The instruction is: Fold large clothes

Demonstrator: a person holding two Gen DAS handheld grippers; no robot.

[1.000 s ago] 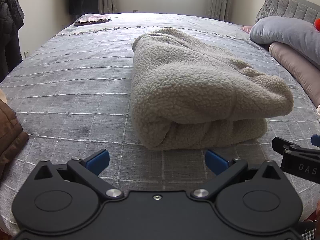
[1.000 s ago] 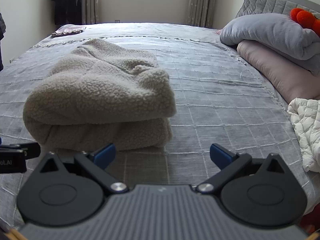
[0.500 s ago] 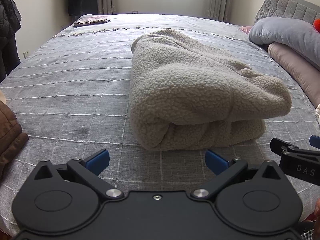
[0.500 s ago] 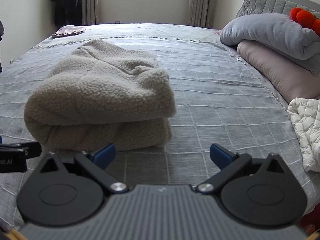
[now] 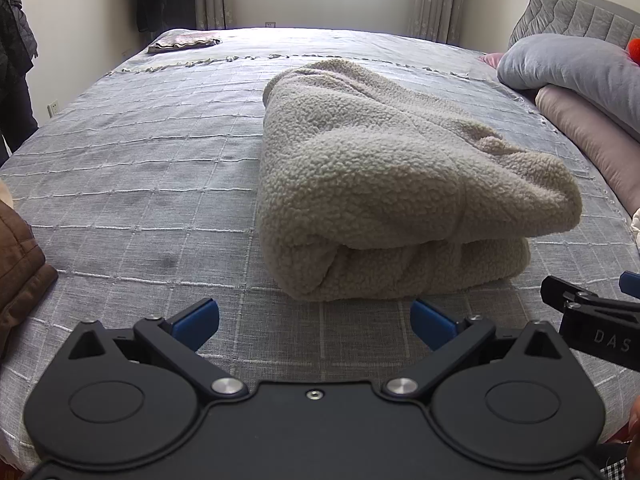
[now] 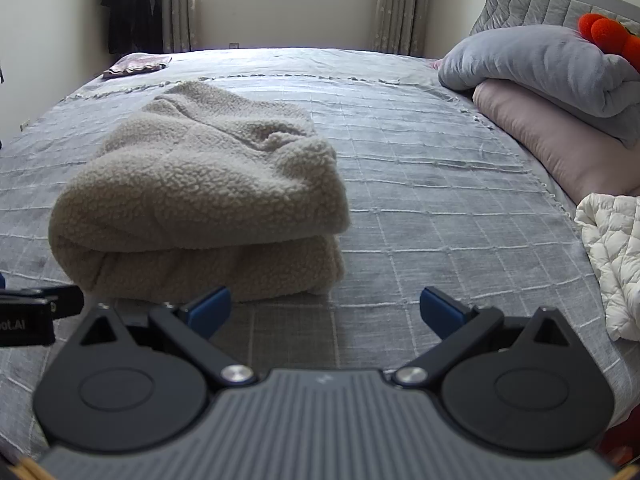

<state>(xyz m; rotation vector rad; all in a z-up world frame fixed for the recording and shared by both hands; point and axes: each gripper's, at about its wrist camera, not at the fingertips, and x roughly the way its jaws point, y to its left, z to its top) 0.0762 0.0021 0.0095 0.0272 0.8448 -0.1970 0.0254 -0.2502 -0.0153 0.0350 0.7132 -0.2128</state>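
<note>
A beige fleece garment (image 5: 392, 184) lies folded in a thick bundle on the grey checked bedspread (image 5: 140, 184). It also shows in the right wrist view (image 6: 208, 200), left of centre. My left gripper (image 5: 315, 322) is open and empty, just short of the bundle's near edge. My right gripper (image 6: 325, 313) is open and empty, near the bundle's right front corner. The right gripper also shows at the right edge of the left wrist view (image 5: 592, 320); the left gripper shows at the left edge of the right wrist view (image 6: 32, 312).
A grey pillow (image 6: 540, 64) on a pink pillow (image 6: 552, 140) lies at the right, with an orange plush toy (image 6: 608, 36). A white quilted garment (image 6: 616, 256) is at right, a brown garment (image 5: 20, 272) at left. A small folded cloth (image 5: 182, 42) lies far back.
The views have barely shifted; the bundle sits slightly lower and closer in the left wrist view. Both grippers stay open and empty.
</note>
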